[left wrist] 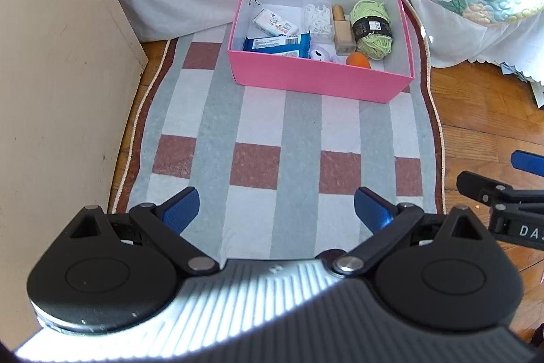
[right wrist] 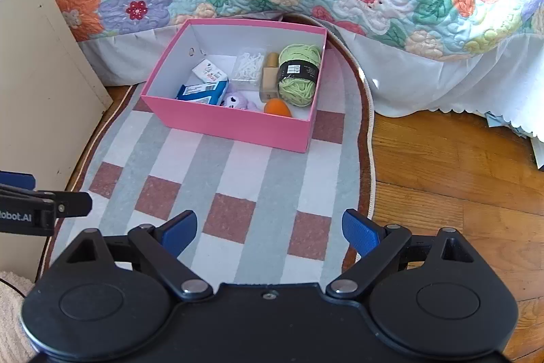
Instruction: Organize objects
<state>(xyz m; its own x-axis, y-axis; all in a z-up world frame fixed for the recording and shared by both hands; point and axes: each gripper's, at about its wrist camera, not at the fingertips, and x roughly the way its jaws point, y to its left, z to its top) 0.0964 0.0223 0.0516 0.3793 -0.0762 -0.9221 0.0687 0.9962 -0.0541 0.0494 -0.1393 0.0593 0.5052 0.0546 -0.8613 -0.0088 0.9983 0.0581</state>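
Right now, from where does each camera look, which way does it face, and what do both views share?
Left wrist: sits on the left gripper, faces forward over the rug; own open fingers show, the right gripper at the right edge.
Right wrist: sits on the right gripper, same direction; own open fingers, the left gripper at the left edge.
Shared: the pink box with the green yarn.

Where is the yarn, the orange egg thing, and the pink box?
yarn (right wrist: 298, 75): right wrist view, on its black paper band.
orange egg thing (right wrist: 277, 108): right wrist view, on its rounded top.
pink box (right wrist: 234, 125): right wrist view, on the near outer wall.
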